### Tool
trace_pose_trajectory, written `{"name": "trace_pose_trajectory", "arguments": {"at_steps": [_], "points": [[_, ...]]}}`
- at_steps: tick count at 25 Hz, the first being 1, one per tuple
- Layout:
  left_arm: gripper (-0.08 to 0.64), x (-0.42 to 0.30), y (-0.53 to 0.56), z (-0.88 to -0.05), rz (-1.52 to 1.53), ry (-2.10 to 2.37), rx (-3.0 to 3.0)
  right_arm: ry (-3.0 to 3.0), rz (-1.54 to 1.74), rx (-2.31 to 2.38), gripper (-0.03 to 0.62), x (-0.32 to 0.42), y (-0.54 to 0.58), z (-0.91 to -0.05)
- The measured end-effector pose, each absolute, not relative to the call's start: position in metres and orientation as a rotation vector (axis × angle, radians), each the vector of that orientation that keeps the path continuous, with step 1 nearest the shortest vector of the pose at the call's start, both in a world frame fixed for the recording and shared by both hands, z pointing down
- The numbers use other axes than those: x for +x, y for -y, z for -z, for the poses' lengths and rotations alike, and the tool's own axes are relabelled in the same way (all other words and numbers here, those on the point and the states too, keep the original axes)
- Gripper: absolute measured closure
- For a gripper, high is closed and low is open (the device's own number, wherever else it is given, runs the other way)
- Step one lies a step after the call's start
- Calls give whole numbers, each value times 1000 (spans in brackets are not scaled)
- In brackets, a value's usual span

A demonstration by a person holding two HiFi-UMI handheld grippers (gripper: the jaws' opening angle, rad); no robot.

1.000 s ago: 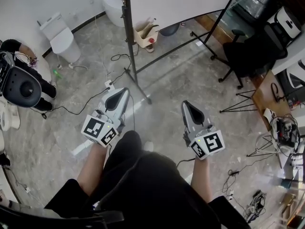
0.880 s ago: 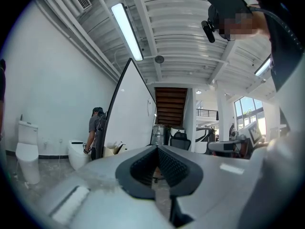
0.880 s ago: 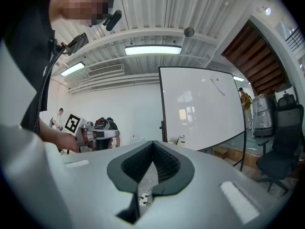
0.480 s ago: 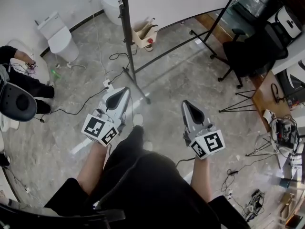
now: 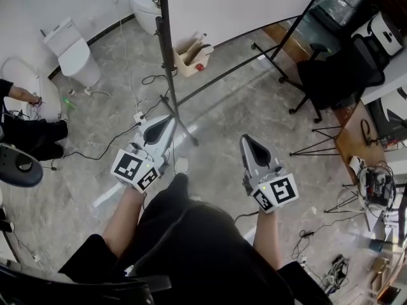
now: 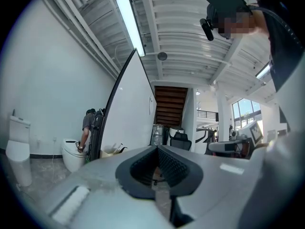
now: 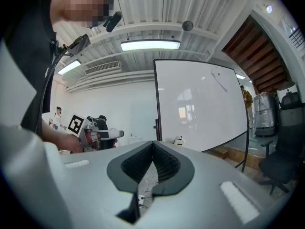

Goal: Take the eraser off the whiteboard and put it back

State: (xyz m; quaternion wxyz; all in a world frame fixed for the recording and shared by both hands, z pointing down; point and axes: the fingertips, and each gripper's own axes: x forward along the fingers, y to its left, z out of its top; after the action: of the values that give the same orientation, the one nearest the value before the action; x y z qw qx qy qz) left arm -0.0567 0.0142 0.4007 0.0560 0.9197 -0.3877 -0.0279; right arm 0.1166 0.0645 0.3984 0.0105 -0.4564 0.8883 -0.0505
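Jaws pressed together, empty, on left gripper [image 5: 164,122] and right gripper [image 5: 249,141] | whiteboard [image 7: 200,104] ahead, well apart

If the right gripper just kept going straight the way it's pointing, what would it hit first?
Most likely the whiteboard, near its left edge. The right gripper, jaws shut and empty, points level at it, and nothing shows in between. Depth is hard to judge.

You've stepped toward the whiteboard stand [image 5: 166,62], so your left gripper [image 5: 165,119] and right gripper [image 5: 248,140] now sit nearer its foot. A pale shoe [image 5: 181,164] pokes out between them, and the round black chair [image 5: 16,165] at left slid downward.
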Motion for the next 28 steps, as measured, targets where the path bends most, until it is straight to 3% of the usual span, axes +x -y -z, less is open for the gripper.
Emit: {"name": "trace_pose_trajectory", "arguments": {"at_steps": [28], "points": [[557,-82,179,-391,77,1010,2841,-2717,178,-1536,583,64,130,-397]]}}
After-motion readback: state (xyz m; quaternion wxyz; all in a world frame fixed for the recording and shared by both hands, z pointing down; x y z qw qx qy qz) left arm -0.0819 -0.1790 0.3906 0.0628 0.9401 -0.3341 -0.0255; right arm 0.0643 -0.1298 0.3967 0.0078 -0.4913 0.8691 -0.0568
